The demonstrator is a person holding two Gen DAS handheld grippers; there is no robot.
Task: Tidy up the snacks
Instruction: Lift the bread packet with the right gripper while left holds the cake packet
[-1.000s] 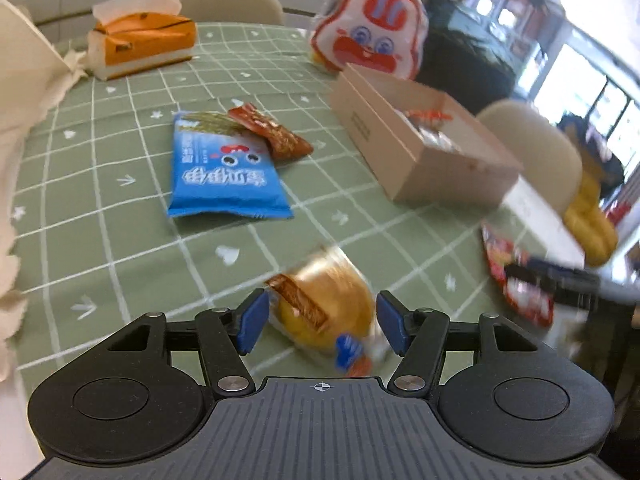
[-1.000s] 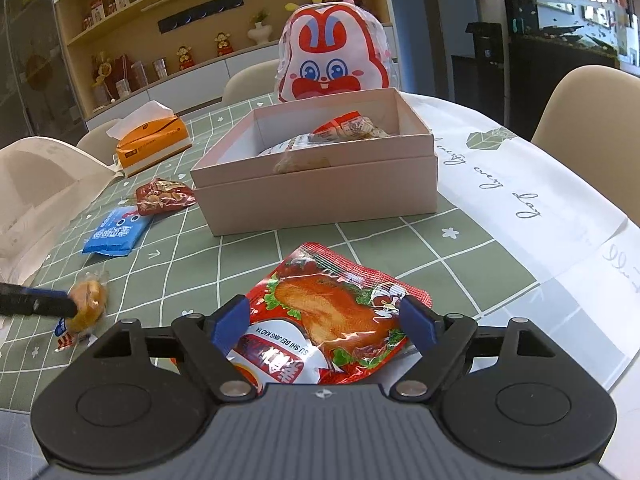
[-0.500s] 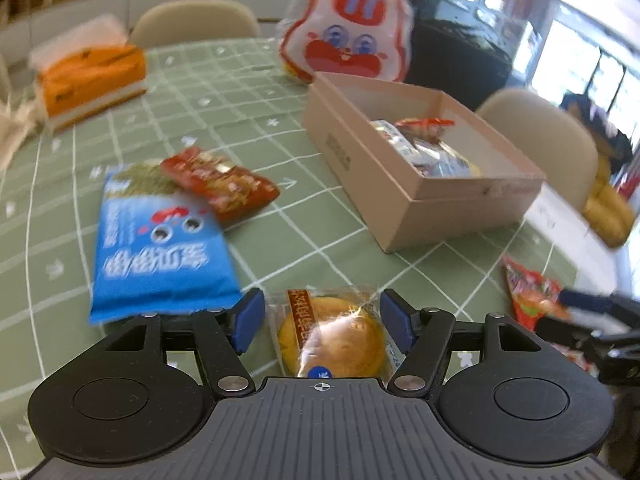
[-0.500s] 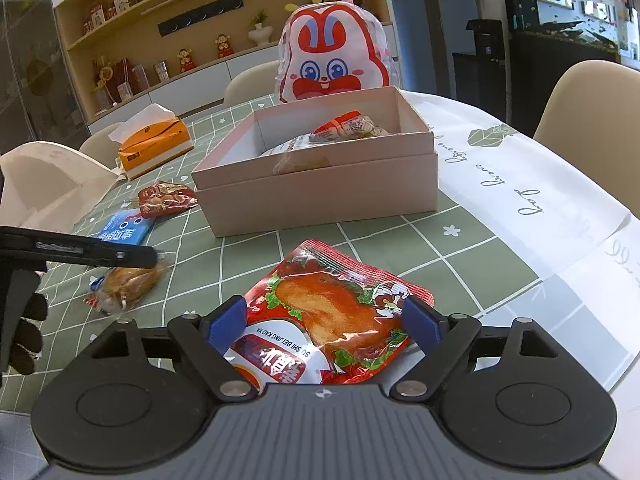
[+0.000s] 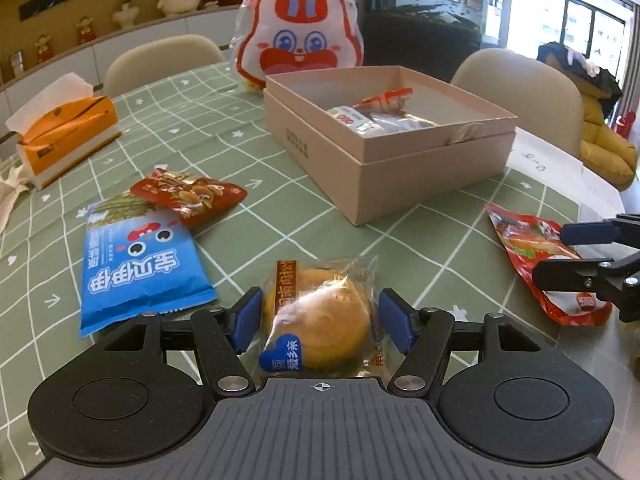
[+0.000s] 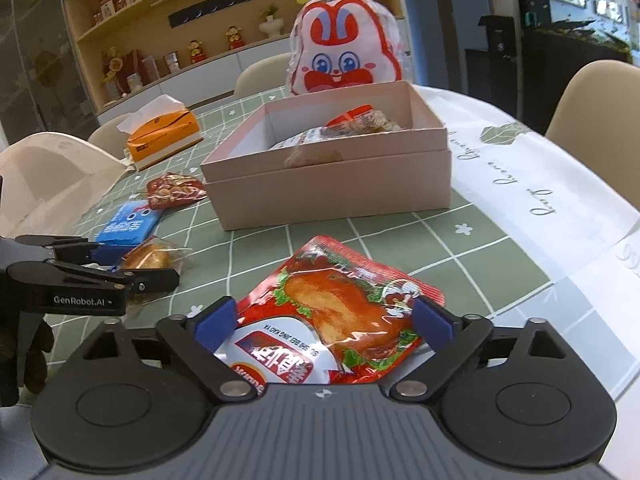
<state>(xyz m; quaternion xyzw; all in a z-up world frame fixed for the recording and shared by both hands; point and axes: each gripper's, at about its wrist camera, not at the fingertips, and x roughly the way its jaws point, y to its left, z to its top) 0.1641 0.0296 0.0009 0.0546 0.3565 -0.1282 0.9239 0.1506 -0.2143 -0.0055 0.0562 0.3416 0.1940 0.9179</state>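
Observation:
A round yellow bun in a clear wrapper [image 5: 320, 324] sits deep between the blue pads of my left gripper [image 5: 321, 318], which is shut on it just above the green checked cloth. The right wrist view shows that left gripper [image 6: 154, 264] at the left with the bun [image 6: 150, 258] in it. My right gripper [image 6: 324, 318] has its jaws opening, and a red chicken packet [image 6: 344, 312] lies flat on the table between them, not pressed. From the left wrist view, the right gripper [image 5: 548, 255] straddles that packet [image 5: 532, 248]. The open pink box [image 5: 400, 184] holds several snacks.
A blue packet [image 5: 140, 268] and a small red packet [image 5: 188, 196] lie left of the box. Behind the box stands a rabbit-faced bag [image 5: 300, 44]. An orange tissue box [image 5: 68, 132] sits far left. Beige chairs ring the table [image 6: 500, 256], and a white runner [image 6: 532, 184] lies on the right.
My left gripper has carried the bun rightward toward the box and rolled level. The right gripper's fingers have spread wider around the red chicken packet, which has stayed put.

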